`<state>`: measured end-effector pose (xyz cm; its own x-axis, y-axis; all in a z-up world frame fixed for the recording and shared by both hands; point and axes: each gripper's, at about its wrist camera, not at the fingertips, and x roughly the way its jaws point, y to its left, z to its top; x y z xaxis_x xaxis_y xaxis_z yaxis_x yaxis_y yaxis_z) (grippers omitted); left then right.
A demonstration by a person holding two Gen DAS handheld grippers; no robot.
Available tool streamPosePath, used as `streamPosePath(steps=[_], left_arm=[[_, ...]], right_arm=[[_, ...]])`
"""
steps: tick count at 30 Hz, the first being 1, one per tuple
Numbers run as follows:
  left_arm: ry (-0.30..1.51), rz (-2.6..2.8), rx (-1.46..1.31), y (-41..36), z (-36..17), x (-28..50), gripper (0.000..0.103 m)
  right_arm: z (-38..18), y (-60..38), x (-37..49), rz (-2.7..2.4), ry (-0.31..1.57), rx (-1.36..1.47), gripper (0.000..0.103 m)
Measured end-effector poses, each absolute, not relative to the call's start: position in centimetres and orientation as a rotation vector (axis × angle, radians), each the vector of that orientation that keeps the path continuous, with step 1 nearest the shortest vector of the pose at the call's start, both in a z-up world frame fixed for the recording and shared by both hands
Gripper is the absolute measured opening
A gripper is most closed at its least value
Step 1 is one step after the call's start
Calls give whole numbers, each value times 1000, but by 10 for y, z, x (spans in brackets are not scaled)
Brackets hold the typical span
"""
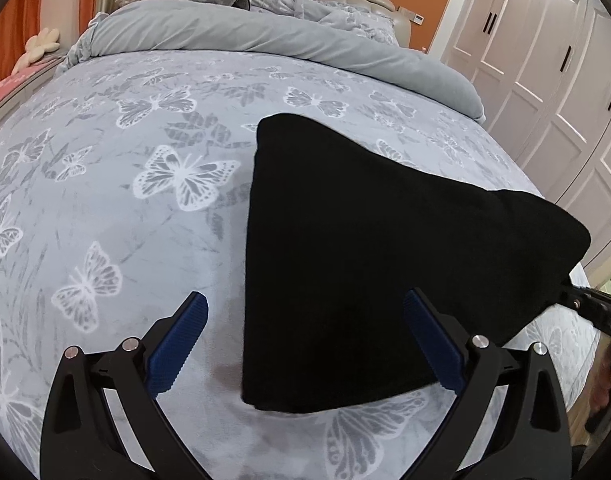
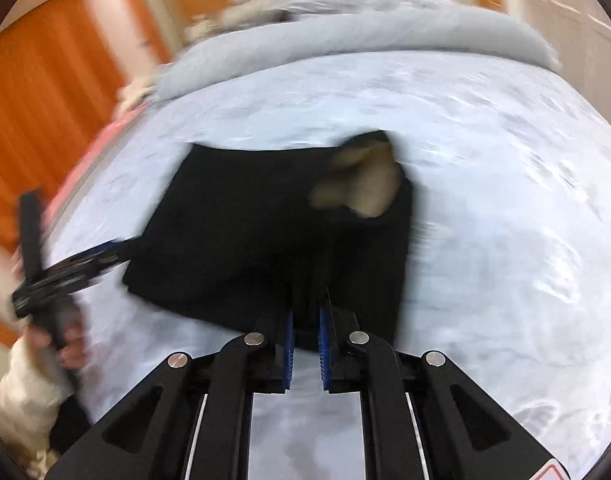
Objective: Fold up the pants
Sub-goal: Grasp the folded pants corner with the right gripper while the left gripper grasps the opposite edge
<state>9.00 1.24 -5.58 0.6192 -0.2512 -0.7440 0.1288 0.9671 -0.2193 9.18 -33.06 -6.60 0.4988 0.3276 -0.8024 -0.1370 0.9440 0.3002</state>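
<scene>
Black pants (image 1: 365, 220) lie folded on the butterfly-print bedspread (image 1: 125, 160), their right corner lifted off the bed. My left gripper (image 1: 305, 308) stands open low over the pants' near left edge, one blue pad beside the cloth and the other above it. The right gripper (image 1: 577, 300) reaches in from the right edge onto the raised corner. In the blurred right wrist view, my right gripper (image 2: 307, 308) is shut on a bunch of the pants (image 2: 245, 220). A tan patch (image 2: 361, 184) shows at their far corner. The left gripper (image 2: 105, 254) appears at the left.
A rolled grey duvet (image 1: 265, 36) and pillows lie across the head of the bed. White wardrobe doors (image 1: 545, 60) stand to the right, orange curtains (image 2: 37, 120) to the left. A person's hand (image 2: 65, 344) holds the left tool.
</scene>
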Motion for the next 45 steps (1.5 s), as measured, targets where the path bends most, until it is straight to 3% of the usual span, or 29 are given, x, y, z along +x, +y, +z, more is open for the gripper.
streamPosePath(steps=[2,4,5,7,10,12,13,15,17,20,25,29,32,33,34,35,37,45], left_arm=[[891,-206,-146,12,-60,93,96],[900,-200,-145,13,-61,94,96],[899,-196,-148,14,-60,94,96],[887,-200,-165,16,-57,92,96],[865,-211,-170,15,-51,88,96],[859,-221,-162,11,-51,87,96],[863,-225,-157,8,-52,87,96],[876,-229,-127,1,-57,86,96],[884,-222,-89,-5,-62,87,96],[890,-210,-38,-12,-66,86,96],[874,-226,-51,-13,-60,86,96],[877,-212,-36,-13,-62,85,96],[875,-196,-49,-5,-60,87,96],[874,-194,-72,1,-57,88,96],[875,-201,-98,6,-55,90,96],[879,-210,-124,11,-52,92,97],[907,-236,-207,24,-51,99,98],[1019,-237,-362,35,-78,114,98]], right_arm=[[-109,-346,107,245,1151,248,11],[-105,-355,106,238,1138,314,13],[-85,-355,99,220,1086,278,23],[-59,-355,83,149,993,218,32],[-22,-360,63,51,811,203,31],[-8,-348,69,115,749,240,25],[-10,-339,77,159,766,244,17],[-31,-319,103,218,861,219,12],[-65,-306,128,142,972,126,0],[-82,-329,140,97,1022,274,0],[-32,-305,143,130,820,260,6],[-94,-314,190,59,995,287,0],[-85,-329,189,14,962,374,0],[-70,-328,183,-6,927,366,8],[-64,-328,179,-23,908,347,24],[-56,-328,171,-29,889,317,47],[-51,-328,146,-22,886,299,65],[-99,-343,98,115,1041,391,72]])
